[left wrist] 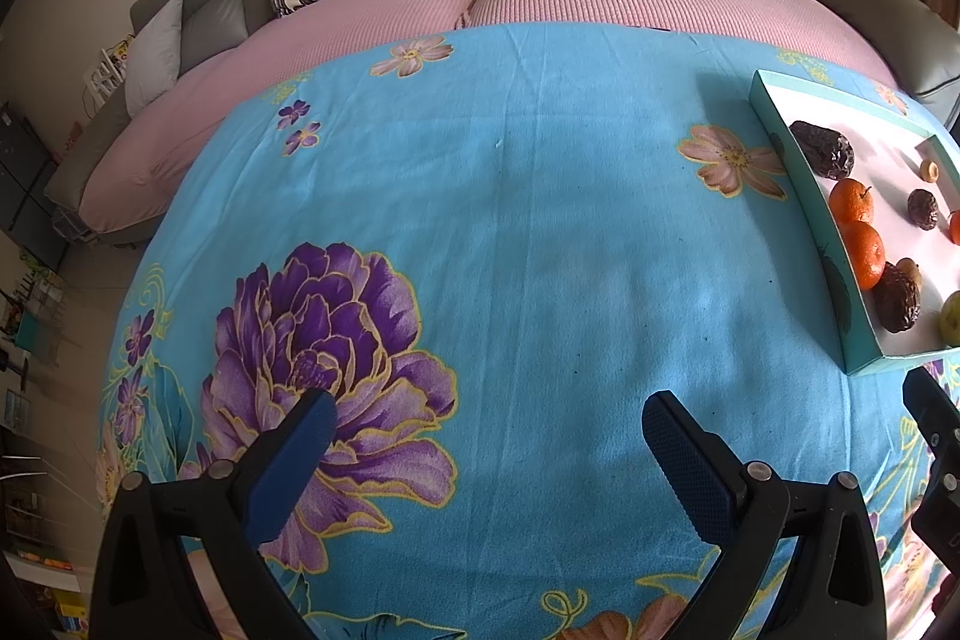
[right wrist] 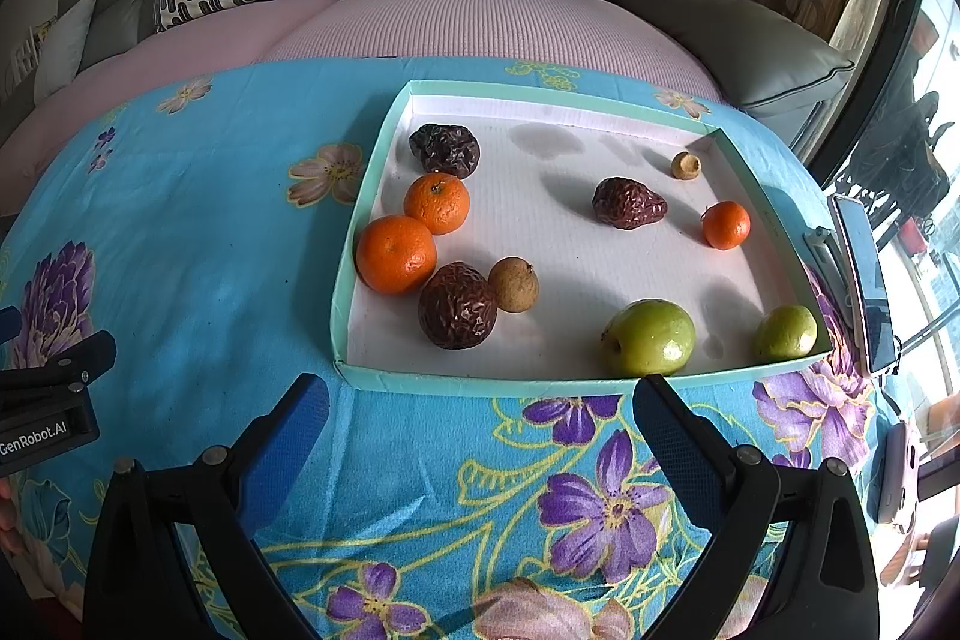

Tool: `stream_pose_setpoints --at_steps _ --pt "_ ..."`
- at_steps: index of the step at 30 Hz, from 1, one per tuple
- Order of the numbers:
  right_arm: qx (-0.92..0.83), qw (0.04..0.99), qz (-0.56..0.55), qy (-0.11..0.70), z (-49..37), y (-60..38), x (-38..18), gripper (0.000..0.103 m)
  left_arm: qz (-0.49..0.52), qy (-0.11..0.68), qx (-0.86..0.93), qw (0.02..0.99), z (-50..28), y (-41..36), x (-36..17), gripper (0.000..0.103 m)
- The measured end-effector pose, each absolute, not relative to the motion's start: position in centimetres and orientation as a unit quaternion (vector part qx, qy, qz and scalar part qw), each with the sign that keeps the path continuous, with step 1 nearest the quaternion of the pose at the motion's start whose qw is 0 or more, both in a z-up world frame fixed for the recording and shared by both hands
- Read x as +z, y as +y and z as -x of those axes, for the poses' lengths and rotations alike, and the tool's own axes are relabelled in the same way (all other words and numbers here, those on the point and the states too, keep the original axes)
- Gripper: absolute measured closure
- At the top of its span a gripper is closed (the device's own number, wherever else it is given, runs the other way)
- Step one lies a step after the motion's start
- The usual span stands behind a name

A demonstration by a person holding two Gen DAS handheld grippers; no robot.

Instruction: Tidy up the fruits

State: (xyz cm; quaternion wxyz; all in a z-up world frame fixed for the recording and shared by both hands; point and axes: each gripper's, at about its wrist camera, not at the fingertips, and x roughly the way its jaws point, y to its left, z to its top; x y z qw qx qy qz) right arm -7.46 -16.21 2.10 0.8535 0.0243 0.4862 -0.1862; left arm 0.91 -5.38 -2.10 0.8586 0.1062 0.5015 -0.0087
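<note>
A shallow teal-rimmed tray (right wrist: 384, 142) with a white floor holds several fruits. Two oranges (right wrist: 396, 253) sit at its left side, a small orange (right wrist: 726, 224) at the right. Three dark wrinkled fruits (right wrist: 457, 305) are spread about, with a brown round fruit (right wrist: 513, 284) and a small tan one (right wrist: 686, 165). Two green apples (right wrist: 649, 337) lie near the front wall. My right gripper (right wrist: 480, 412) stands open just in front of the tray, empty. My left gripper (left wrist: 489, 418) is open over bare blue cloth, left of the tray (left wrist: 798, 172).
The table wears a blue floral cloth (right wrist: 198, 244). A grey sofa with pink covers (right wrist: 480, 22) and cushions runs behind it. A phone on a stand (right wrist: 864, 274) sits at the table's right edge. The left gripper's body (right wrist: 48, 400) shows at the right view's left edge.
</note>
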Motion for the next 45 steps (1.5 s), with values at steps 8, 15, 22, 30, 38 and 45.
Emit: stream_pose_setpoints --at_steps 8,15,22,30,38,45 --pt "-0.186 0.853 -0.024 0.487 7.33 -16.17 2.07 0.002 -0.106 0.501 -0.009 0.859 -0.86 -5.36 -2.13 0.000" --pt "-0.186 0.853 -0.024 0.488 7.34 -16.16 2.05 0.002 -0.108 0.501 -0.008 0.859 -0.81 -5.33 -2.12 0.000" --pt "-0.186 0.853 -0.024 0.488 7.30 -16.13 2.03 0.002 -0.112 0.502 -0.015 0.857 -0.87 -5.50 -2.03 0.000" --pt "-0.186 0.853 -0.023 0.488 7.42 -16.16 2.03 0.002 -0.111 0.504 -0.021 0.856 -0.85 -5.60 -1.96 0.000" --pt "-0.186 0.852 -0.023 0.488 7.45 -16.16 1.99 0.002 -0.109 0.508 -0.023 0.854 -0.93 -5.50 -2.04 0.000" --pt "-0.186 0.852 -0.023 0.489 7.49 -16.16 1.95 0.002 -0.110 0.509 -0.023 0.854 -0.92 -5.57 -2.13 0.000"
